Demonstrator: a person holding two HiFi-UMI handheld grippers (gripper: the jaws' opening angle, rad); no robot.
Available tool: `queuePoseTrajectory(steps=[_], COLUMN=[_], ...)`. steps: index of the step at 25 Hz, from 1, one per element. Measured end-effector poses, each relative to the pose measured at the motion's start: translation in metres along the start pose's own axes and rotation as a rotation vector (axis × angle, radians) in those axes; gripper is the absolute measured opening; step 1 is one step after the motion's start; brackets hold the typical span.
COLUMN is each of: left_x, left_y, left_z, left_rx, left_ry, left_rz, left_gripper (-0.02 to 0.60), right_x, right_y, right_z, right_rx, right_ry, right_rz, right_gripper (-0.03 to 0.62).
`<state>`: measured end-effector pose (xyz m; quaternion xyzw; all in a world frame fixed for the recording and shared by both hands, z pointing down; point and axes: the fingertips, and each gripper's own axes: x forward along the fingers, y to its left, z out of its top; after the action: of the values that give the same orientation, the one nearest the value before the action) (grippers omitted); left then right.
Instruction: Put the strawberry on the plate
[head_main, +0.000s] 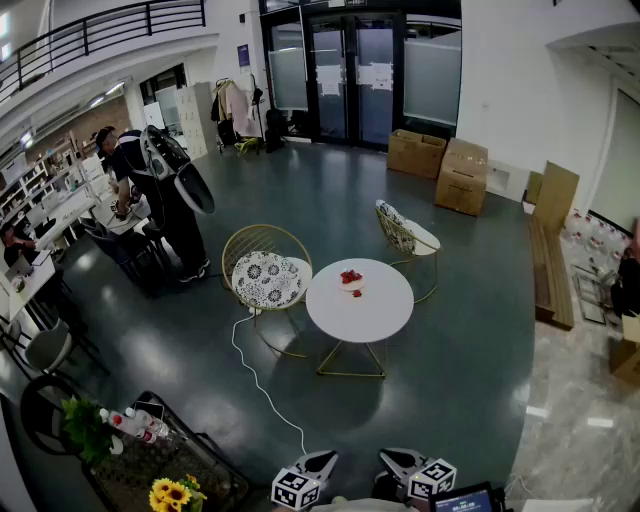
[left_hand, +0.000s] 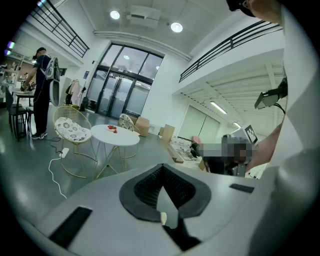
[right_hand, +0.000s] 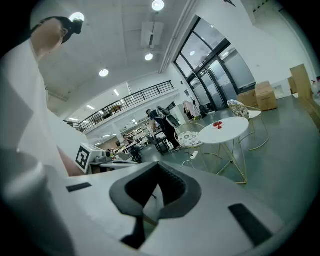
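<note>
A round white table (head_main: 375, 315) stands in the middle of the hall, far from me. Red strawberries (head_main: 350, 276) lie near its far edge on or beside a small pale plate (head_main: 353, 287); I cannot tell which. They also appear as red specks, the strawberries (left_hand: 111, 129) in the left gripper view and the strawberries (right_hand: 217, 124) in the right gripper view. My left gripper (head_main: 322, 462) and right gripper (head_main: 396, 461) sit at the bottom edge, both shut and empty. The left gripper (left_hand: 162, 172) and right gripper (right_hand: 158, 170) show their jaws closed together.
Two gold wire chairs, one with a patterned cushion (head_main: 268, 278), flank the table. A white cable (head_main: 262, 385) runs across the floor towards me. A person (head_main: 160, 200) stands at the left. Cardboard boxes (head_main: 450, 170) are at the back. A dark stand with sunflowers (head_main: 172, 492) is at bottom left.
</note>
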<state>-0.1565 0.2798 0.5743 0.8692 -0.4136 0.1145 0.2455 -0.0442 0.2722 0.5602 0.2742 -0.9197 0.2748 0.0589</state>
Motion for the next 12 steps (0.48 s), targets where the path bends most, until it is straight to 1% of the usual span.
queuePoseTrajectory(steps=[3,7,9,12], left_x=[-0.009,-0.012,-0.011,-0.015], left_y=[-0.005,-0.006,-0.006,-0.013], left_z=[0.006,0.012,0.022,0.025], left_rx=[0.001,0.026,0.036,0.035], left_ry=[-0.019,-0.050,-0.066,-0.075], left_rz=[-0.003,0.000,0.004,0.008], left_gripper=[0.006,0.006,0.006,0.006], right_x=[-0.005,-0.009,-0.010,-0.017], right_y=[0.010,0.012,0.010,0.015], right_z=[0.005,0.014,0.024,0.027], right_rx=[0.003,0.022,0.003,-0.007], right_ry=[-0.028,-0.081,-0.087,-0.077], right_rz=[-0.005,0.003,0.006,0.006], right_gripper=[0.008,0.008,0.008,0.008])
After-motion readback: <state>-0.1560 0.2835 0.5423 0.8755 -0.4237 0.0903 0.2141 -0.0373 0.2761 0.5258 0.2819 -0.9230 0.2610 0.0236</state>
